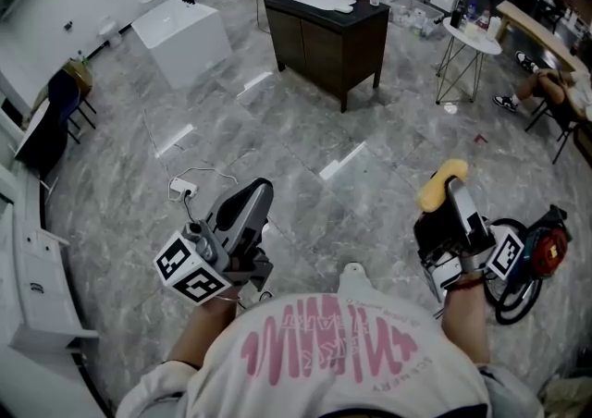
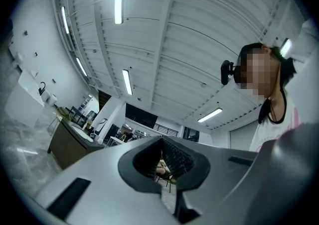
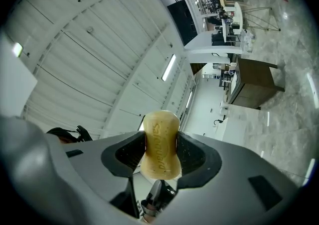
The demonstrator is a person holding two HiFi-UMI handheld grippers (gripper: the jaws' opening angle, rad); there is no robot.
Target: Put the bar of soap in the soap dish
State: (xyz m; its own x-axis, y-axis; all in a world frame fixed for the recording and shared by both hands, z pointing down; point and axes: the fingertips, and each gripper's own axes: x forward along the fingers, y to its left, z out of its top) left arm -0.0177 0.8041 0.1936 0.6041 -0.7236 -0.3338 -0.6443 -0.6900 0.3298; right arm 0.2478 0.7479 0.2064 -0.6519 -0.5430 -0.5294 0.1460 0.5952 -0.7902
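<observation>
Right gripper view: the bar of soap [image 3: 160, 144] was pinched between the jaws of the right gripper [image 3: 160, 150], the left gripper [image 2: 161, 160] was pressed together on nothing, and the carrying step was judged in hand, with the soap dish, nowhere made out, to be reached next.

The head camera faces steeply down at the floor [image 1: 305, 157], with the left gripper [image 1: 257, 192] and right gripper [image 1: 451, 192] close below it and the dark counter [image 1: 328, 32] far off at the top. Each gripper camera rides just behind its own jaws, tilted up toward the ceiling [image 2: 164, 35]. All three views share that counter and the floor.
</observation>
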